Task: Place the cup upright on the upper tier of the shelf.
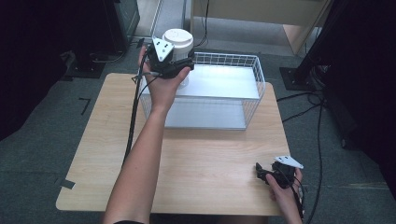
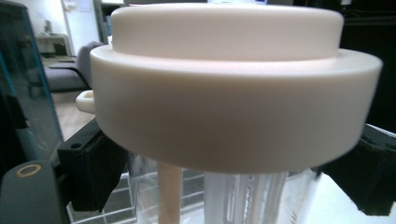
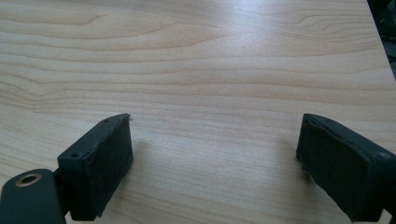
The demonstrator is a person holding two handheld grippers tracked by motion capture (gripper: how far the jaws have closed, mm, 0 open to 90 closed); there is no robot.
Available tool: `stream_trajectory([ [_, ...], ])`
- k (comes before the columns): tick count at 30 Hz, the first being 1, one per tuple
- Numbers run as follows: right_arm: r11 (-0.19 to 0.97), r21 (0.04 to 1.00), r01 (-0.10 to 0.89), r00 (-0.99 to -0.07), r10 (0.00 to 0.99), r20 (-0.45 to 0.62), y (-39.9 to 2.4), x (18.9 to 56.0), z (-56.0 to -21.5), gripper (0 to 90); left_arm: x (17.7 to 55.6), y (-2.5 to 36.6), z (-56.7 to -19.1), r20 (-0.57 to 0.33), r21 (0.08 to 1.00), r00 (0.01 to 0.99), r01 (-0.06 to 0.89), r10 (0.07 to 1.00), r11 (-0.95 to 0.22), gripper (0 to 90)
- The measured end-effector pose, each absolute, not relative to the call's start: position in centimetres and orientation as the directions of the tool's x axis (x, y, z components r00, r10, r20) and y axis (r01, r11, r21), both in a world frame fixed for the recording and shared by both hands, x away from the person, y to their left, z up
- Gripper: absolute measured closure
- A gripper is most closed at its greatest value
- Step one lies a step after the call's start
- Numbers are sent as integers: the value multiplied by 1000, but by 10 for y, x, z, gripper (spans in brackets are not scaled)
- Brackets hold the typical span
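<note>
Because the left gripper (image 1: 180, 63) pinches the clear jug (image 2: 243, 196) just below its broad white lid (image 1: 178, 38), at the wire basket's (image 1: 256, 79) ten o'clock corner, the smooth wall could slide in the jaws or the jug could tip against the rim. The right gripper (image 1: 264, 173) rests spread and empty near the table's (image 1: 210, 154) five o'clock corner, too far off to steady it.
</note>
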State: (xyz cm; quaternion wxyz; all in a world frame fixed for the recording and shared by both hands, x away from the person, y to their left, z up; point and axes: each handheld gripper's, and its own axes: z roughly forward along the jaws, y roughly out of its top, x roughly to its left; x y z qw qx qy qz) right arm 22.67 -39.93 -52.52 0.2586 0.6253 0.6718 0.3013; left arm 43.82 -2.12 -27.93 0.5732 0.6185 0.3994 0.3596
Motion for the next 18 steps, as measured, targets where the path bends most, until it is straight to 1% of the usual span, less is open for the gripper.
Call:
stream_trajectory([
  [2, 37, 728, 685, -85, 996, 29, -399, 227, -525, 107, 437, -20, -278, -16, 996, 415, 87, 910, -22, 55],
  [3, 37, 729, 684, -85, 996, 28, -399, 227, -525, 107, 437, -18, -278, -23, 996, 413, 92, 911, -16, 22],
  [6, 37, 728, 685, -85, 996, 28, -399, 227, -525, 107, 433, -15, -279, -40, 995, 407, 97, 913, 0, 5],
  [11, 38, 729, 684, -85, 996, 28, -399, 227, -525, 106, 425, -9, -286, -33, 994, 402, 107, 915, -12, 0],
  [15, 39, 728, 685, -86, 996, 27, -399, 227, -525, 106, 415, -6, -294, -52, 993, 396, 121, 917, 5, 0],
  [18, 39, 728, 684, -86, 996, 28, -399, 227, -525, 106, 407, -5, -301, -39, 992, 394, 123, 918, -11, 0],
])
